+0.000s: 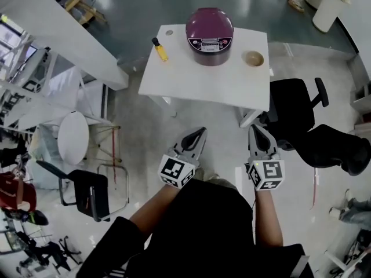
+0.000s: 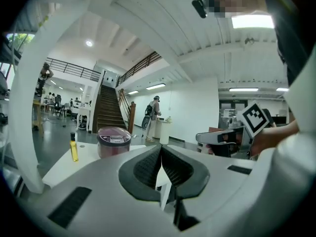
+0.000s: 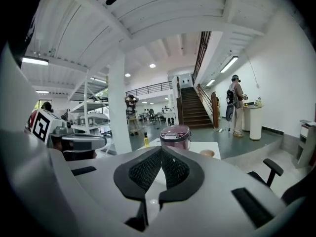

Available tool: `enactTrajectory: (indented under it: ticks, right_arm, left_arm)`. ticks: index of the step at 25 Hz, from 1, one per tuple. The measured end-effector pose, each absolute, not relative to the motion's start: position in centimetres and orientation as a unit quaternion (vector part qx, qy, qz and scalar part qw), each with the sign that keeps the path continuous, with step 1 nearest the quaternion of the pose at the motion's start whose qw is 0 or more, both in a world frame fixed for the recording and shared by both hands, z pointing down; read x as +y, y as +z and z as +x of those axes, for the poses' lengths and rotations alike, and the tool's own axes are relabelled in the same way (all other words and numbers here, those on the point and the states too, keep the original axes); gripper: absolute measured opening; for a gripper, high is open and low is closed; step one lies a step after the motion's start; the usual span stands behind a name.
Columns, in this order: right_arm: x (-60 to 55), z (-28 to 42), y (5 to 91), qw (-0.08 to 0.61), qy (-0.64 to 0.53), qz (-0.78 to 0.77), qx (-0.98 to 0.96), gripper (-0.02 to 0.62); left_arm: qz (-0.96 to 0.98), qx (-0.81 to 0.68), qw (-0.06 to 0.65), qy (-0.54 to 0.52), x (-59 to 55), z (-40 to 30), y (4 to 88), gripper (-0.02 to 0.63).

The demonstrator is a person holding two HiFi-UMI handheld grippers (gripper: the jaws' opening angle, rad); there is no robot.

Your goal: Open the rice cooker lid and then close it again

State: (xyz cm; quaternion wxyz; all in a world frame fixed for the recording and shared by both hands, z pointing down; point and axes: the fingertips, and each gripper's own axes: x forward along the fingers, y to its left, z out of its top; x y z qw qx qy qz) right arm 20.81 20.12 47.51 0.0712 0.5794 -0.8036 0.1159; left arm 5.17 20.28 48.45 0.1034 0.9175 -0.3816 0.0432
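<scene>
Rice cooker (image 1: 209, 36): lid down, on the white table (image 1: 197, 80), far-middle.
Yellow bottle (image 1: 160, 50): on the table, left of the cooker.
Bowl (image 1: 253, 58): on the table, right of the cooker.
Black office chair (image 1: 295, 112): at the table's near-right corner.
Left gripper (image 1: 200, 133): jaws together, empty, short of the table.
Right gripper (image 1: 255, 131): likewise.

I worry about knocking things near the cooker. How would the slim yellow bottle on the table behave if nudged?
The yellow bottle stands tall and narrow on a small base, so it would probably tip rather than slide. Its round body suggests it might roll across the white table. It looks small, so likely light.
</scene>
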Motion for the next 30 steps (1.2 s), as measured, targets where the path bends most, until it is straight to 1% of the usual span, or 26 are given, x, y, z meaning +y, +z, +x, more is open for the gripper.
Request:
enactTrajectory:
  ticks: [5, 10, 15, 22, 30]
  right_arm:
    - [23.6, 22.1, 47.6, 0.085, 0.106, 0.590, -0.796, -0.002]
    - [24.2, 22.2, 46.7, 0.075, 0.116, 0.597, -0.790, -0.002]
    - [23.3, 21.3, 45.3, 0.080, 0.069, 0.606, -0.789, -0.002]
    - [24.1, 20.0, 45.4, 0.080, 0.061, 0.609, -0.786, -0.001]
    - [25.8, 20.5, 46.1, 0.079, 0.070, 0.617, -0.780, -0.002]
  left_arm:
    - [0.907, -0.412, 0.087, 0.011, 20.7, 3.3, 47.2, 0.003]
    - [0.898, -0.431, 0.091, 0.020, 21.6, 1.0, 47.8, 0.003]
    - [0.884, -0.457, 0.101, -0.002, 23.1, -0.3, 47.7, 0.003]
    - [0.876, -0.476, 0.074, -0.012, 23.1, -2.8, 46.2, 0.003]
    - [0.879, -0.472, 0.066, -0.019, 23.7, -3.1, 45.9, 0.003]
